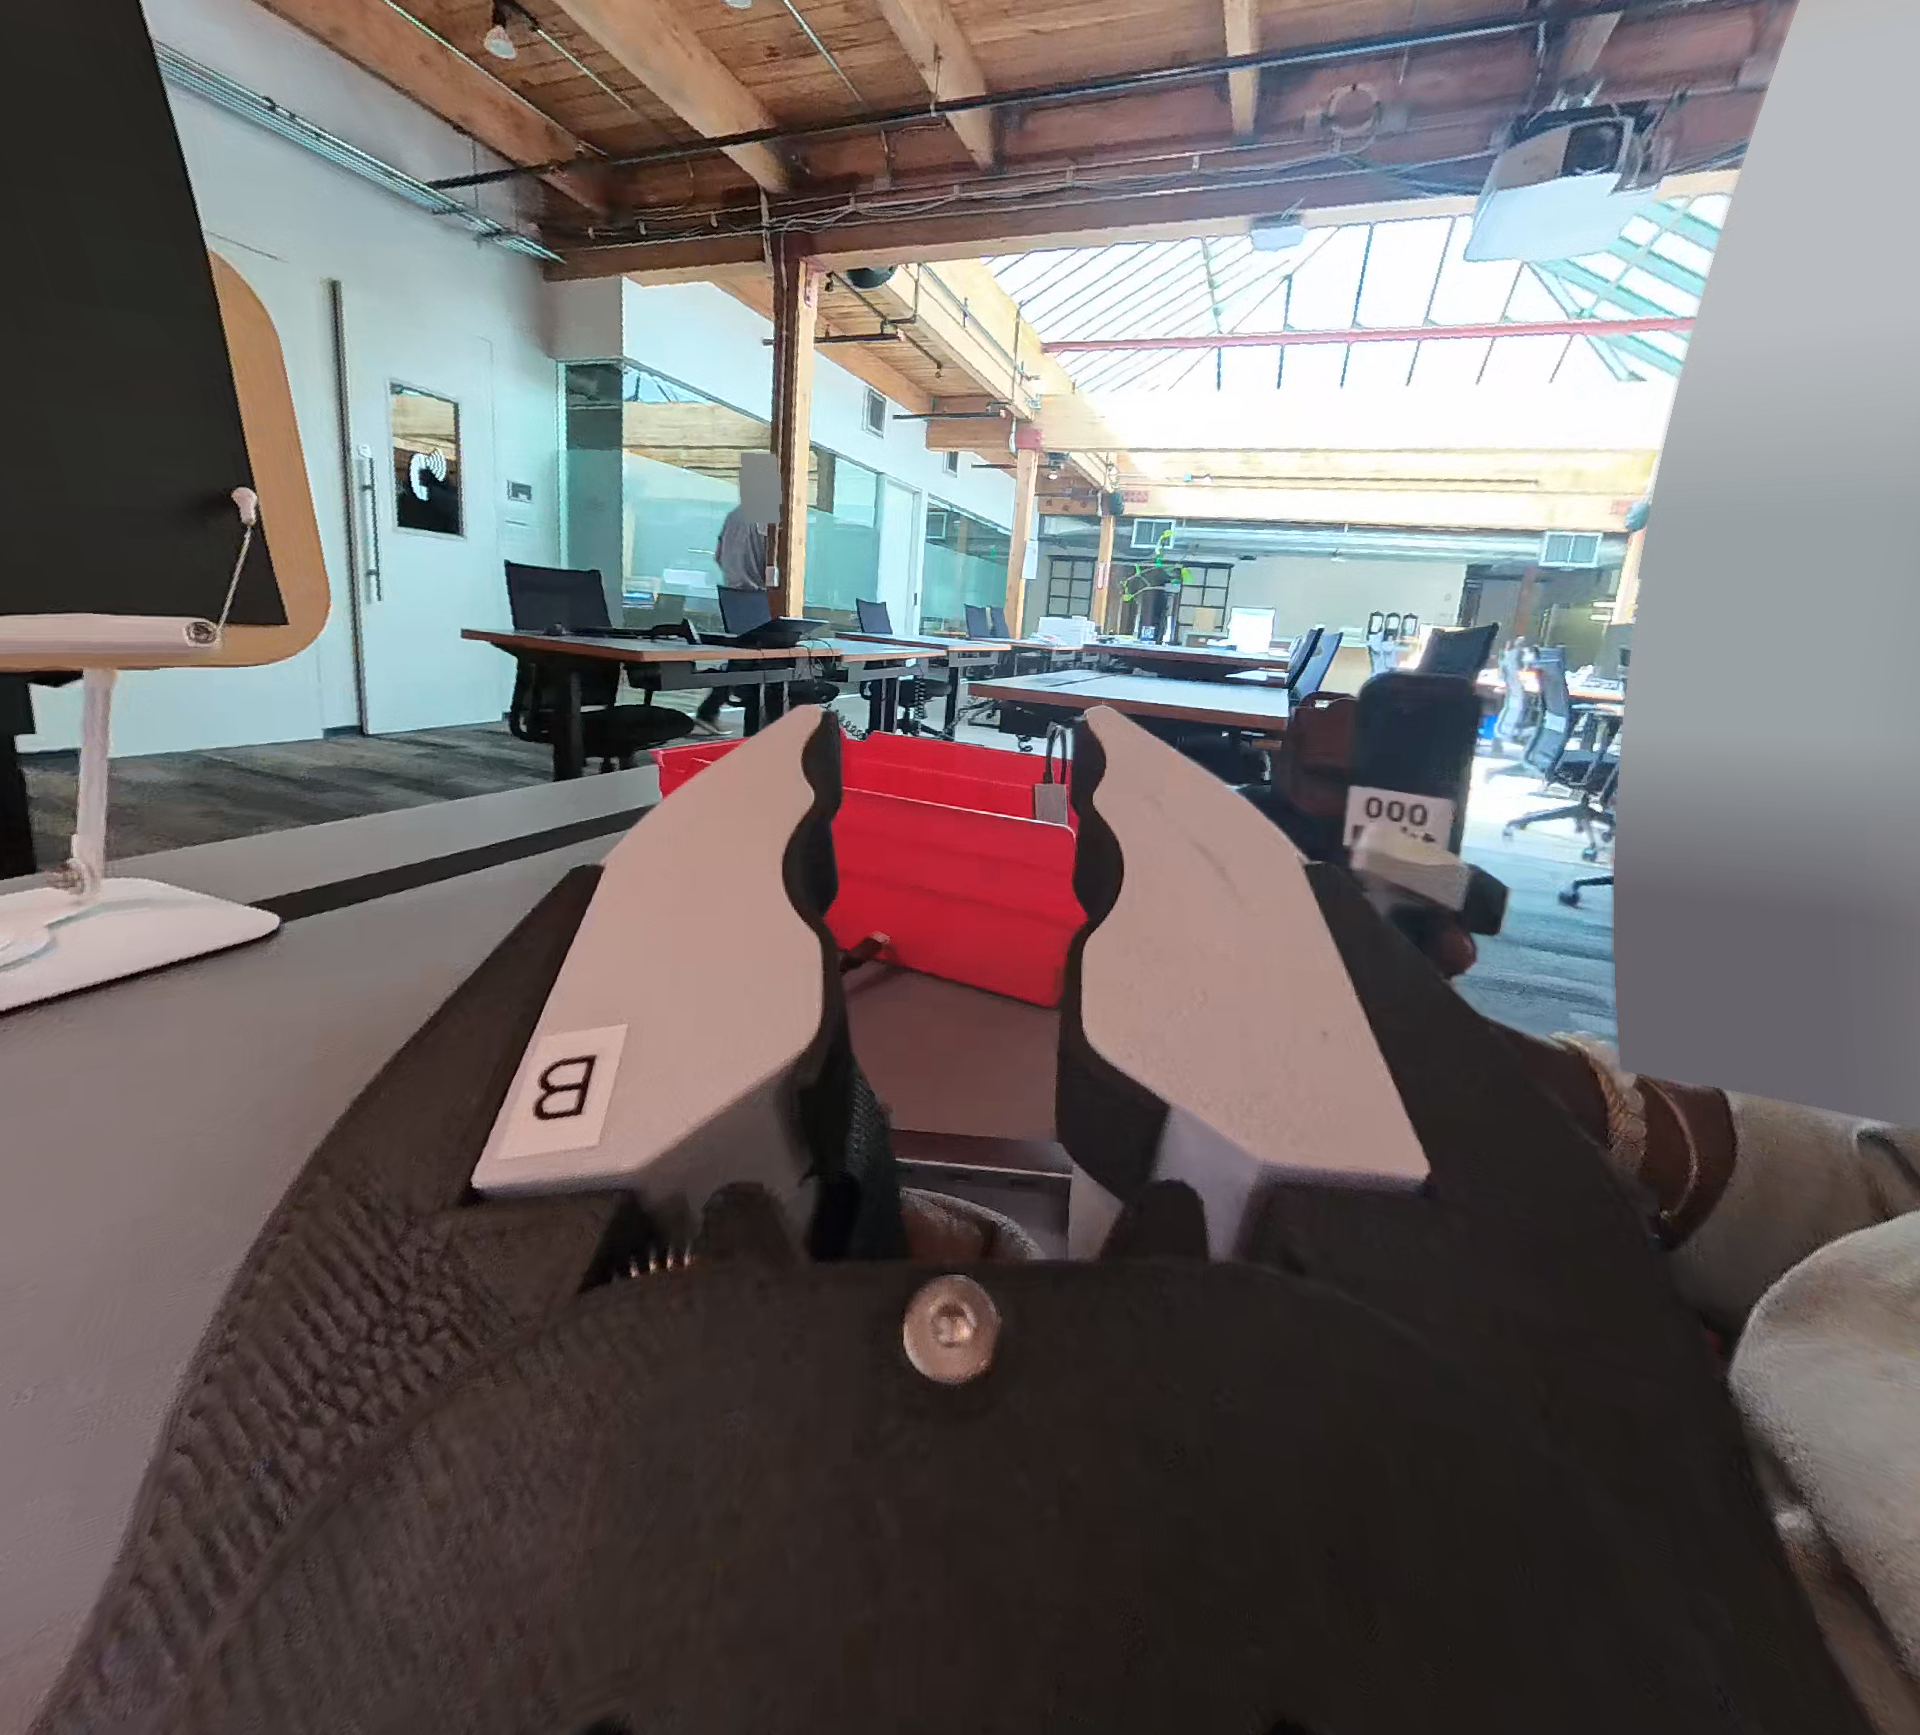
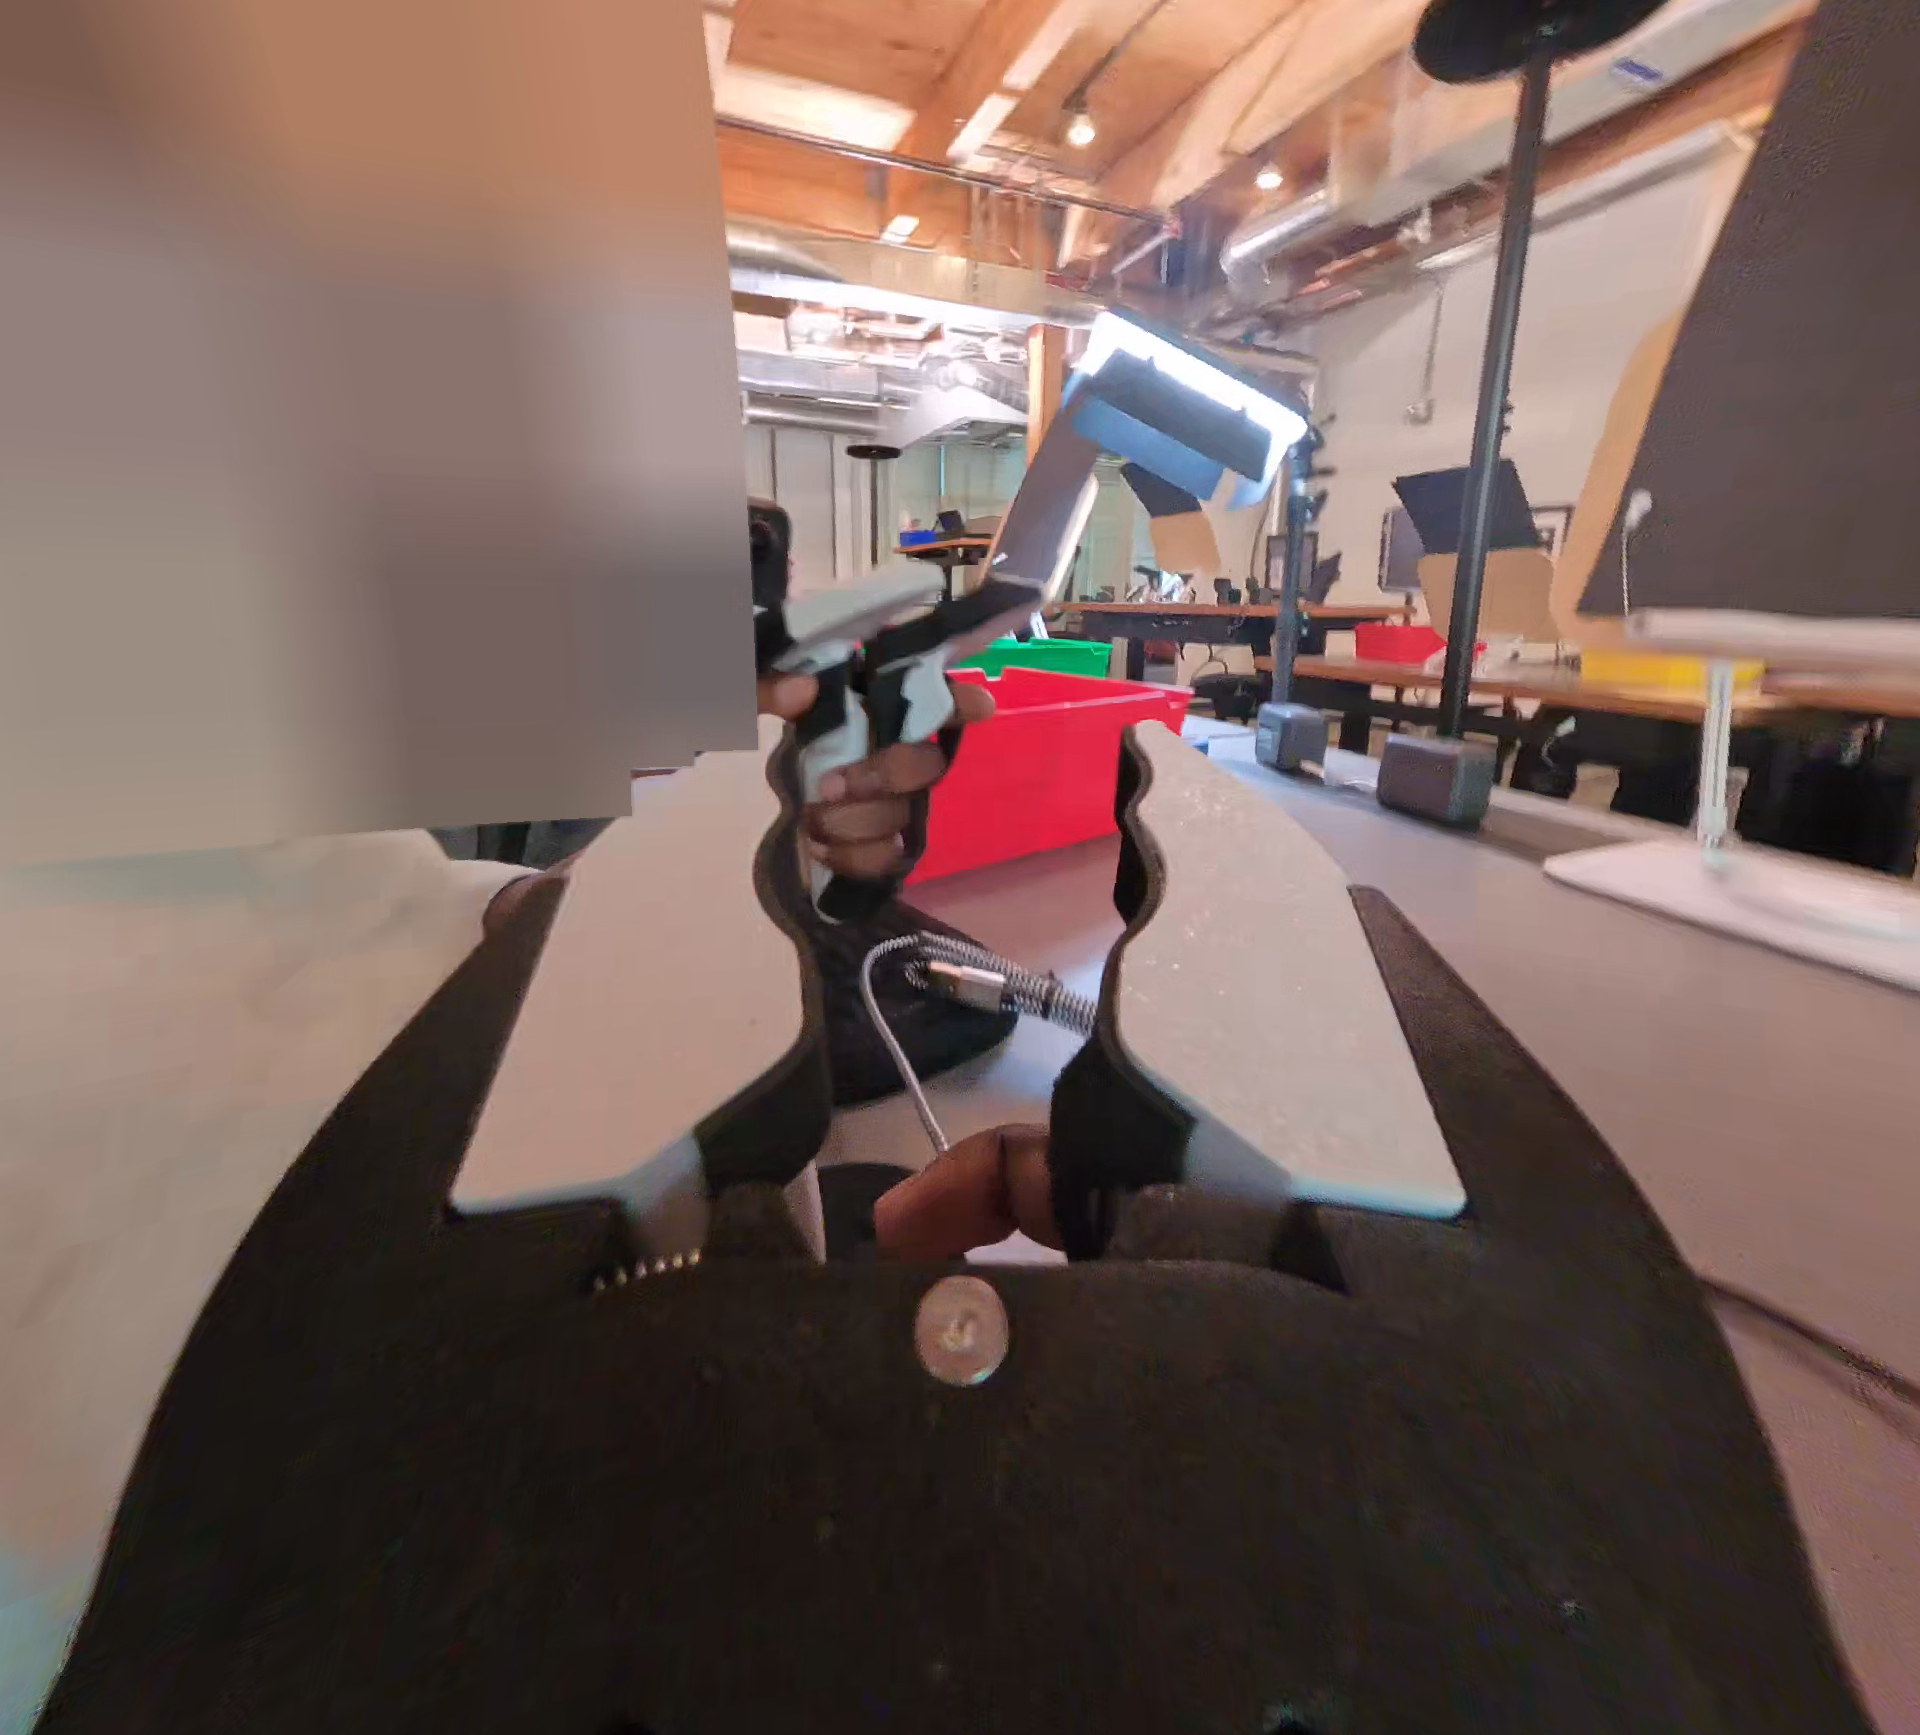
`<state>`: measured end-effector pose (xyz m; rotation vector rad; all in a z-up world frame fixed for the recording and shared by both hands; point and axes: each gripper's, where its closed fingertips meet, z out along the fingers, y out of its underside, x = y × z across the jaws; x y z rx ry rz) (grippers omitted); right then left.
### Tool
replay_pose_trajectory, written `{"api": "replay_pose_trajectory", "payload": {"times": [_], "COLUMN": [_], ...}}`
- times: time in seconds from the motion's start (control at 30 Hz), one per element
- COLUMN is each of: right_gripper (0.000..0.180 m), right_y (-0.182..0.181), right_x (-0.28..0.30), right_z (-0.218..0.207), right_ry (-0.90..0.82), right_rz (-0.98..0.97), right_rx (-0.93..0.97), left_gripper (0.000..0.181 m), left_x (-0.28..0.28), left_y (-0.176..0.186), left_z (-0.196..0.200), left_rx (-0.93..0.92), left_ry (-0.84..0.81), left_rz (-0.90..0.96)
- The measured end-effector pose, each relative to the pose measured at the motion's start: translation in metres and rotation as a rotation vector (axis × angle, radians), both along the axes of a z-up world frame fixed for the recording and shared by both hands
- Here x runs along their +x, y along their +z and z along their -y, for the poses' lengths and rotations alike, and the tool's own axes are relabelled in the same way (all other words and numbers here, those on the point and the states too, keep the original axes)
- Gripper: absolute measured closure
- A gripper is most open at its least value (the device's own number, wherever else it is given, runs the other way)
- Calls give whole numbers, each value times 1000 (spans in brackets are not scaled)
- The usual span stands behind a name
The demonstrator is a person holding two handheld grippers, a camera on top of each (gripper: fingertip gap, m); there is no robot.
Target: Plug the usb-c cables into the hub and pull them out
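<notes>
On the grey surface [image 2: 1558, 1010], a braided USB-C cable [image 2: 997, 984] lies between the empty, parted right tool [image 2: 961, 812].
Light, floppy cord (stiff plug): grip the metal plug; left tool [image 1: 951, 776] likewise agape, empty.

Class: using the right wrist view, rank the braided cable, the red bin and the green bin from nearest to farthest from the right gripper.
From the right gripper:
1. Braided cable, on the table low between its open fingers.
2. Red bin, ahead on the table.
3. Green bin, behind the red bin, only its rim showing.
</notes>
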<state>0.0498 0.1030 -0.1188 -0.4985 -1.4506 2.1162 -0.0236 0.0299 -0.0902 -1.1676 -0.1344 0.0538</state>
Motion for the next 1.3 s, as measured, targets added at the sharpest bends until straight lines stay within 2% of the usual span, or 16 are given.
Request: {"api": "replay_pose_trajectory", "payload": {"times": [0.1,0.17,0.3,0.37,0.43,0.53,0.6,0.63,0.7,0.77,0.87,1.03,1.23,1.3], "right_gripper": [124,133,137,137,137,138,138,138,138,138,139,138,139,139], "right_y": [0,2,1,-1,-2,-2,-2,-2,-3,-4,-9,-12,-12,-11], "right_x": [-12,-16,-17,-16,-15,-16,-17,-17,-18,-20,-24,-23,-23,-22], "right_z": [-13,-23,-23,-19,-16,-16,-17,-17,-16,-15,-9,-1,8,15], "right_ry": [8,1,3,0,-4,-10,-12,-13,-18,-20,-14,-16,-61,-87], "right_rz": [89,111,121,114,104,102,108,111,116,128,165,157,103,51], "right_rx": [-93,-171,-174,-136,-114,-115,-118,-118,-111,-98,-61,2,81,127], "left_gripper": [139,139,139,140,141,146,148,150,149,143,134,124,137,140], "left_x": [3,9,9,-1,-21,-70,-92,-95,-97,-103,-107,-110,-107,-105], "left_y": [1,4,44,61,58,15,-29,-52,-87,-102,-123,-123,-152,-161], "left_z": [0,1,41,79,125,219,286,306,310,301,309,317,313,306], "left_rx": [-22,-43,-98,-201,-380,-771,-1055,-1159,-1229,-1213,-1297,-1369,-1502,-1501], "left_ry": [40,41,130,243,404,790,1006,1017,895,802,803,912,816,739], "left_rz": [-71,-126,-205,-222,-212,-24,194,309,449,501,612,651,716,751]}}
